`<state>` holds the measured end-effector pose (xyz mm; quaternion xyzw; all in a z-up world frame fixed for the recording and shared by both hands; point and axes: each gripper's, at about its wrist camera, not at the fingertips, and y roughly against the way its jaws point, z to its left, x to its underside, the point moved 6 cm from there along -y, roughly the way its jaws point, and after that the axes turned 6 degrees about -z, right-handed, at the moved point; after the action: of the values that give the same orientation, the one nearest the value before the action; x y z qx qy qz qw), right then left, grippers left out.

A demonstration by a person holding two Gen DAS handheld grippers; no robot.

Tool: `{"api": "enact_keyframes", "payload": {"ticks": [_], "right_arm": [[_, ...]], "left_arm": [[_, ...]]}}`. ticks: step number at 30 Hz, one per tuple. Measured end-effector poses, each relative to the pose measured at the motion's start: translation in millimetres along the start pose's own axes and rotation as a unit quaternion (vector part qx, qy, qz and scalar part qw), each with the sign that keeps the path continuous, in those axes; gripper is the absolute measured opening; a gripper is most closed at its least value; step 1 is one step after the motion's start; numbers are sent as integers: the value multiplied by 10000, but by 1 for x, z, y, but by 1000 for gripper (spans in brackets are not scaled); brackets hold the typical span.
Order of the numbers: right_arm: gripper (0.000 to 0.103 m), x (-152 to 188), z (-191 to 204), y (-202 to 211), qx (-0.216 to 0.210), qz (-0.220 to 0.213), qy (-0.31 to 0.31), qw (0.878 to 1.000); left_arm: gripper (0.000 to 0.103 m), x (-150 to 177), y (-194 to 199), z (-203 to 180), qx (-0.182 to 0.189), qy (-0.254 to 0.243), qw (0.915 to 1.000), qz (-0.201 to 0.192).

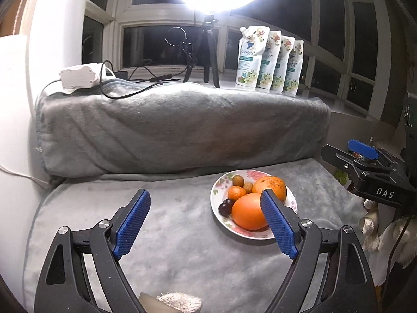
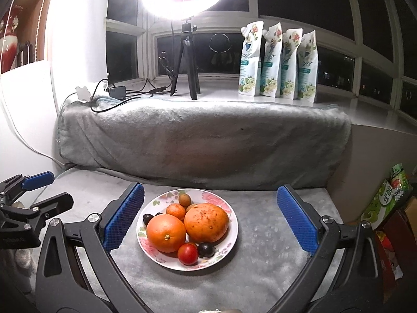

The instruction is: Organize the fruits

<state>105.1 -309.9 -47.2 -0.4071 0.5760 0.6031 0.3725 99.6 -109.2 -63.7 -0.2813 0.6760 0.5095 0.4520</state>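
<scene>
A floral white plate (image 2: 229,237) sits on the grey blanket and holds fruit: a smooth orange (image 2: 166,233), a larger speckled orange (image 2: 207,222), a mandarin (image 2: 176,211), a red tomato (image 2: 188,254), dark plums (image 2: 206,249) and small brown-green fruits (image 2: 185,199). The plate also shows in the left wrist view (image 1: 217,187). My right gripper (image 2: 209,219) is open and empty, its blue pads either side of the plate. My left gripper (image 1: 206,224) is open and empty, left of the plate; its right pad overlaps the orange (image 1: 247,215) in view.
A blanket-covered ledge (image 2: 203,140) rises behind the plate. On it stand a ring light tripod (image 2: 186,62), cables and several refill pouches (image 2: 278,62). A white box (image 1: 78,75) lies at the ledge's left. Snack bags (image 2: 388,198) sit at right.
</scene>
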Motion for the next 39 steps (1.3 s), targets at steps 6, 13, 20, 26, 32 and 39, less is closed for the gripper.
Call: {"api": "enact_keyframes", "payload": {"ticks": [6,13,20,26,32,39], "right_arm": [[103,1,-2,4,65,-17,-10,10000],[103,2,-1,5,75,-11,-14,10000],[103,3,0,4,36,4,-2,10000],[103,4,1,5,44,9,-3,10000],[103,4,1,4,35,10,4,10000],[103,6,2,3,18,30,8,10000]], "left_arm": [[87,-1,6,2,-64,32,9999,-88],[87,0,8,4,-102,21,9999,-98],[87,1,9,4,-125,35,9999,-87],[87,0,9,4,-130,19,9999,-109],[87,0,10,4,-156,7,9998,-130],[87,1,11,4,-178,-47,9997,-154]]}}
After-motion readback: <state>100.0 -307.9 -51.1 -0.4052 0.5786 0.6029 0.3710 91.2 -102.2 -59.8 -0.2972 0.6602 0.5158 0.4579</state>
